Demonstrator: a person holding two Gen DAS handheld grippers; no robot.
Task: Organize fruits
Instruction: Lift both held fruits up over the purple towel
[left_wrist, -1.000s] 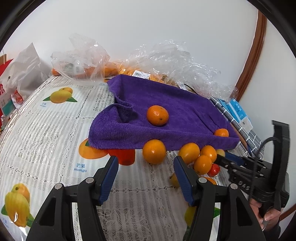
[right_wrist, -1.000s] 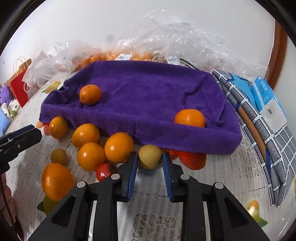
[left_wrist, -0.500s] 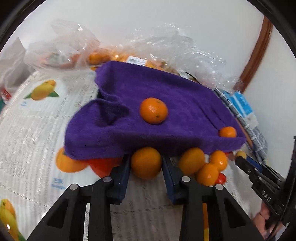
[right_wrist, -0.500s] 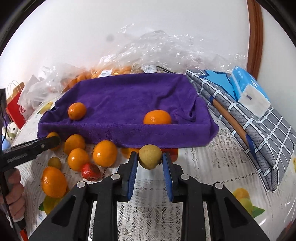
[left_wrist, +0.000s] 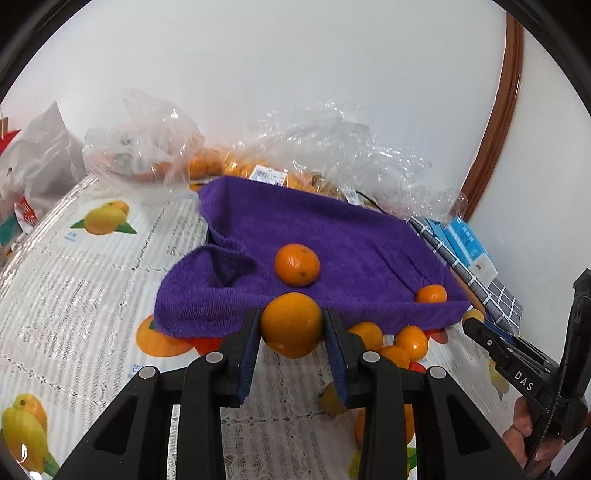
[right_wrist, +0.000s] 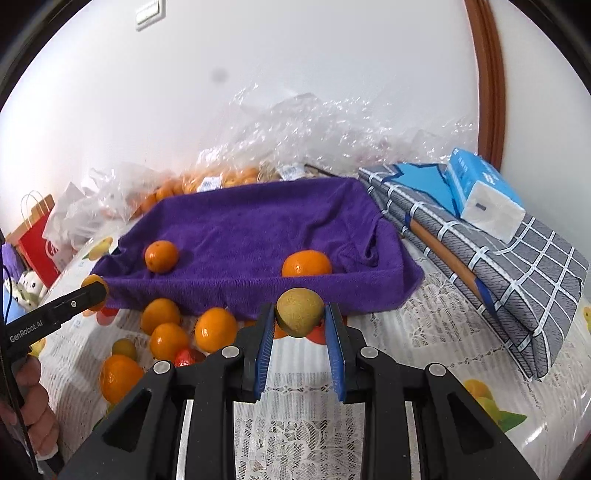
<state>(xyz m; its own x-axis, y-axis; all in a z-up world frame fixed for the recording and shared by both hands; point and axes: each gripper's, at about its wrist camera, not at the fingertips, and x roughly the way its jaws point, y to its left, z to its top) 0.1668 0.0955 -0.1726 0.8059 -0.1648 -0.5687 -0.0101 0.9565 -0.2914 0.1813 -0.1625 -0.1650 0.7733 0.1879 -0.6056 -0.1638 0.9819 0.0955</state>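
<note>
My left gripper (left_wrist: 291, 326) is shut on an orange (left_wrist: 291, 324), held just in front of the near edge of the purple towel (left_wrist: 332, 236). My right gripper (right_wrist: 300, 314) is shut on a small yellow-green fruit (right_wrist: 300, 311), also raised before the towel's (right_wrist: 258, 229) near edge. Two oranges lie on the towel, one at centre (left_wrist: 296, 264) and one at its right corner (left_wrist: 431, 294); in the right wrist view they are the left orange (right_wrist: 161, 255) and the middle orange (right_wrist: 306, 263). Several loose oranges (right_wrist: 216, 328) and a red fruit (right_wrist: 188, 356) sit on the tablecloth below the towel.
Clear plastic bags of oranges (left_wrist: 332, 155) pile against the wall behind the towel. A folded checked cloth (right_wrist: 498, 251) with a blue tissue pack (right_wrist: 484, 192) lies right of the towel. White and red bags (left_wrist: 29, 173) stand at far left. A hand (right_wrist: 33, 410) holds the other gripper.
The left gripper moved forward and closed on the orange that lay before the towel, then lifted it. The right gripper raised the yellow-green fruit and swung rightward along the towel's edge.
</note>
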